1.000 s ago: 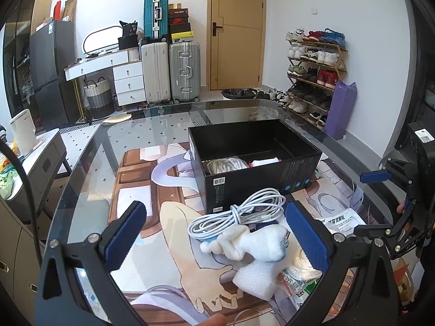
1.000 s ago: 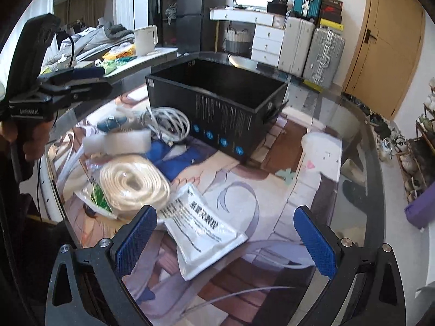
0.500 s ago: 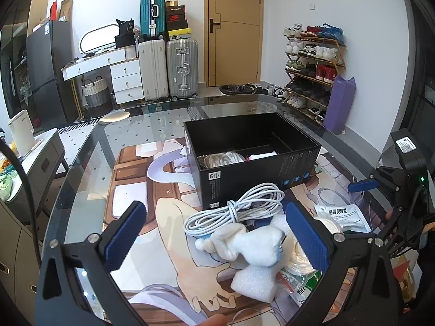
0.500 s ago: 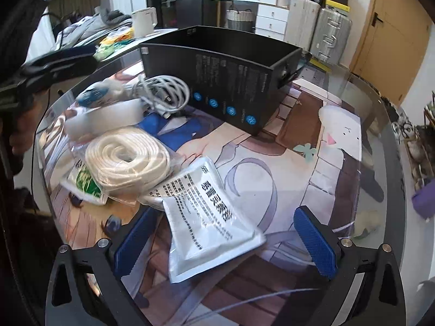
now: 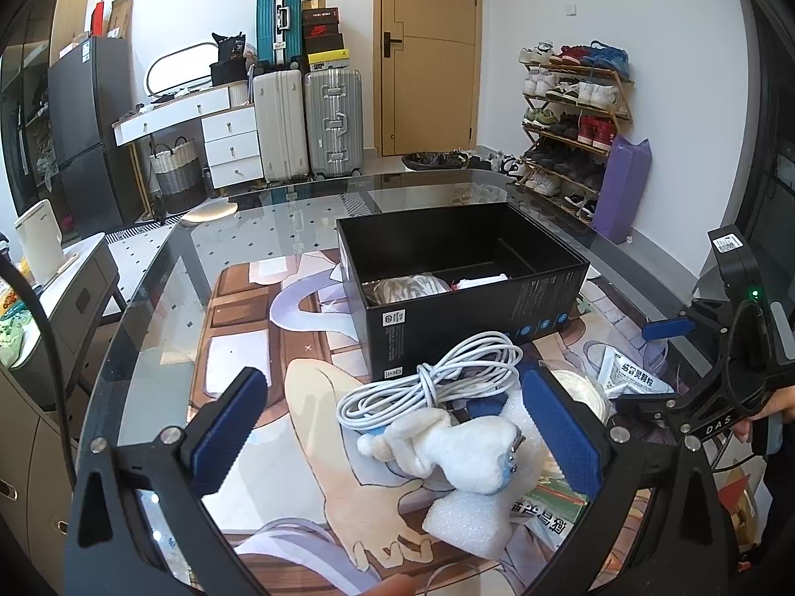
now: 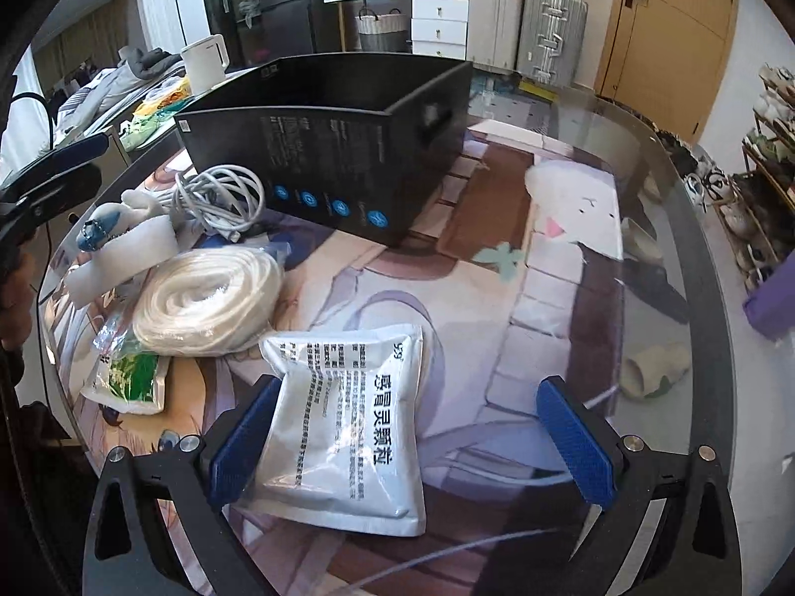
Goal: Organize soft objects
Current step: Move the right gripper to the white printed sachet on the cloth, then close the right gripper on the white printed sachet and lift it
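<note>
Now white pouch (image 6: pixel 348 427) lies between right gripper's (image 6: pixel 410 439) spread fingers.

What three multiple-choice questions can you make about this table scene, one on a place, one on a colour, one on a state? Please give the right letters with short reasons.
1. Where does the white cable bundle lie?
A. inside the box
B. on the table against the box's near wall
C. on the floor

2. What colour is the open box?
A. black
B. red
C. white

3. In what state is the right gripper?
A. shut on the rope coil
B. shut and empty
C. open, with the white sachet between its fingers

Answers:
1 B: the cable rests on the table beside the plush toy, touching the box's outer wall.
2 A: all its walls are black.
3 C: the fingers stand wide apart, with the white sachet between them, not yet clamped.
</note>
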The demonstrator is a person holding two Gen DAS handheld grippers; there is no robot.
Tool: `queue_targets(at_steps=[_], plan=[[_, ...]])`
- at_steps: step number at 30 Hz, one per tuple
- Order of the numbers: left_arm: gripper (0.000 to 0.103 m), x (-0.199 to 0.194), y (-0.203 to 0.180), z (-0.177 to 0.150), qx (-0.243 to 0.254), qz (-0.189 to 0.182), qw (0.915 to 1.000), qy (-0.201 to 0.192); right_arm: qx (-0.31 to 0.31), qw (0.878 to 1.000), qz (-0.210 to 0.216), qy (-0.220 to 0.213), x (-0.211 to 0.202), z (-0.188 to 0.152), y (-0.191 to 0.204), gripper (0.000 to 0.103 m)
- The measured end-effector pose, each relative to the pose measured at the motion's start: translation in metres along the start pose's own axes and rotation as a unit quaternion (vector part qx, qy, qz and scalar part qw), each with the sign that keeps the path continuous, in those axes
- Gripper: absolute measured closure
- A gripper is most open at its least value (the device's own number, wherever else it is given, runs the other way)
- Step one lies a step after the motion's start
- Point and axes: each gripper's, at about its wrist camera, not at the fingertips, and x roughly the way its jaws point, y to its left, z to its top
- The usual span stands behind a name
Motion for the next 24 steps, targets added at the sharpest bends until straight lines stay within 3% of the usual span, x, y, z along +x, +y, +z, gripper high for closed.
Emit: queue_targets(at_steps=[10, 14, 17, 24], plan=[[0.0, 0.003, 0.001, -0.003, 0.001, 0.0, 1.0, 0.002, -0.022, 1.0, 0.016, 0.0, -0.003, -0.01, 0.008, 0.004], [0.0, 0.003, 0.002, -0.002, -0.001, 0.001, 1.0, 0.002, -0.033, 0.999, 0.026, -0.007, -0.01, -0.01, 0.014, 0.024], [0.0, 0.004, 0.003, -0.002, -0.002, 0.001, 1.0, 0.004, -0.028, 0.999, 0.027, -0.014, -0.013, -0.008, 0.015, 0.055], [0.0, 0.004, 0.003, -0.001, 0.0, 0.0, 1.0, 0.006, -0.025, 0.999, 0.029, -0.023, -0.013, -0.006, 0.014, 0.06]])
